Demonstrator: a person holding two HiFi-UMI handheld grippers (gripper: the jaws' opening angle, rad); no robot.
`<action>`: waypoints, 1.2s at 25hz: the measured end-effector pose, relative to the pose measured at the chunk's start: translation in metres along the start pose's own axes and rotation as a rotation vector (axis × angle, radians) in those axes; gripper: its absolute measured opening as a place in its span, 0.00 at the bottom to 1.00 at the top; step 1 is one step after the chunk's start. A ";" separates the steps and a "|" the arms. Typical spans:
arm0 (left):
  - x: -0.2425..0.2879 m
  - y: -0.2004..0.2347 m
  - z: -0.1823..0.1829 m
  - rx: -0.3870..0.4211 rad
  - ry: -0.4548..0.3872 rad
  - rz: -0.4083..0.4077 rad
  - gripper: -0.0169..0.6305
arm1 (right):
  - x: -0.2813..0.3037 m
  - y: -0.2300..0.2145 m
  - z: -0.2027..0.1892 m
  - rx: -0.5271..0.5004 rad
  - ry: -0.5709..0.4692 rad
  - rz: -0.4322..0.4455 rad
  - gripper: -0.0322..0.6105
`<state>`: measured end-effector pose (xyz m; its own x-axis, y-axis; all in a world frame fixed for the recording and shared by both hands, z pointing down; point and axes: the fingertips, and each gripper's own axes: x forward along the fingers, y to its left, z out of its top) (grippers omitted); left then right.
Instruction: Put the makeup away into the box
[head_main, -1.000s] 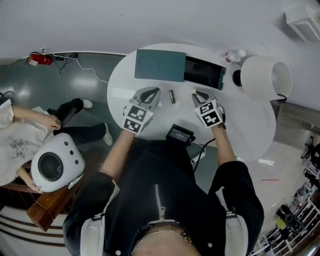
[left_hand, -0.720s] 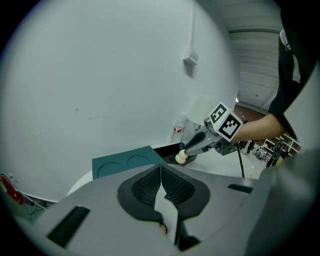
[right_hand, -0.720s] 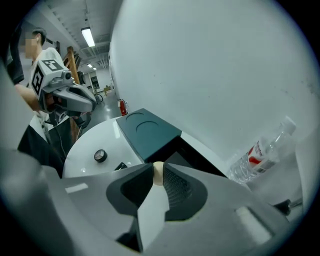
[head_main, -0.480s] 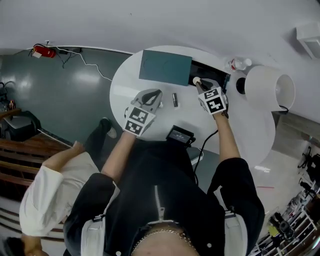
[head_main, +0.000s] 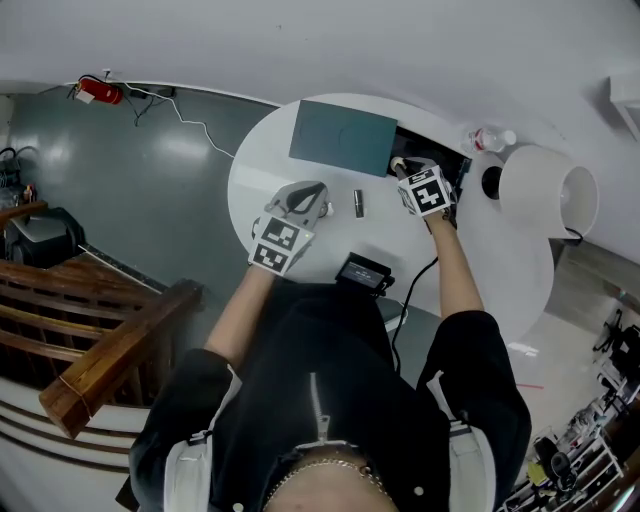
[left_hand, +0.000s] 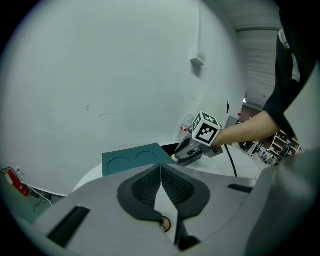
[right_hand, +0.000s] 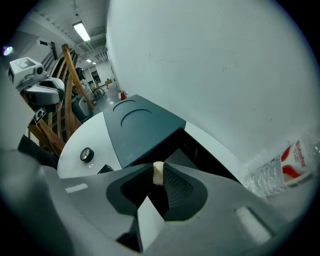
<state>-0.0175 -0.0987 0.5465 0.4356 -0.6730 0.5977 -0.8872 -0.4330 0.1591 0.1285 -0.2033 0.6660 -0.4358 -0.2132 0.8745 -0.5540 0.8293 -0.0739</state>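
Observation:
My right gripper (head_main: 400, 167) is shut on a small cream-coloured makeup piece (right_hand: 158, 173). It hangs over the near edge of the open black box (head_main: 432, 152), beside the box's teal lid (head_main: 343, 138), which lies half slid off to the left. In the left gripper view the right gripper (left_hand: 186, 154) shows with the cream piece at its tip. A small dark lipstick tube (head_main: 358, 203) lies on the white round table (head_main: 260, 165) between the two grippers. My left gripper (head_main: 311, 191) rests low over the table, shut and holding nothing (left_hand: 161, 169).
A black device (head_main: 362, 270) with a cable sits at the table's near edge. A white lamp shade (head_main: 545, 190) and a water bottle (head_main: 490, 138) stand to the right of the box. Wooden stair rails (head_main: 90, 340) run at the left, below the table.
My right gripper has carried the cream piece away from me, up to the box's edge. The left gripper has stayed put. The person at the left has gone out of view.

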 end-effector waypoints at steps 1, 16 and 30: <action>0.000 0.000 0.000 -0.001 0.000 0.000 0.05 | 0.002 0.000 -0.002 0.002 0.005 0.004 0.14; -0.001 -0.006 -0.001 0.012 -0.001 -0.017 0.05 | -0.015 -0.001 0.008 0.018 -0.076 -0.046 0.24; -0.007 -0.011 -0.001 0.051 -0.014 -0.071 0.05 | -0.050 0.026 0.016 0.069 -0.180 -0.103 0.24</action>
<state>-0.0111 -0.0892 0.5412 0.4992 -0.6481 0.5750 -0.8456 -0.5093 0.1601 0.1249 -0.1794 0.6127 -0.4911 -0.3888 0.7795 -0.6463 0.7626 -0.0268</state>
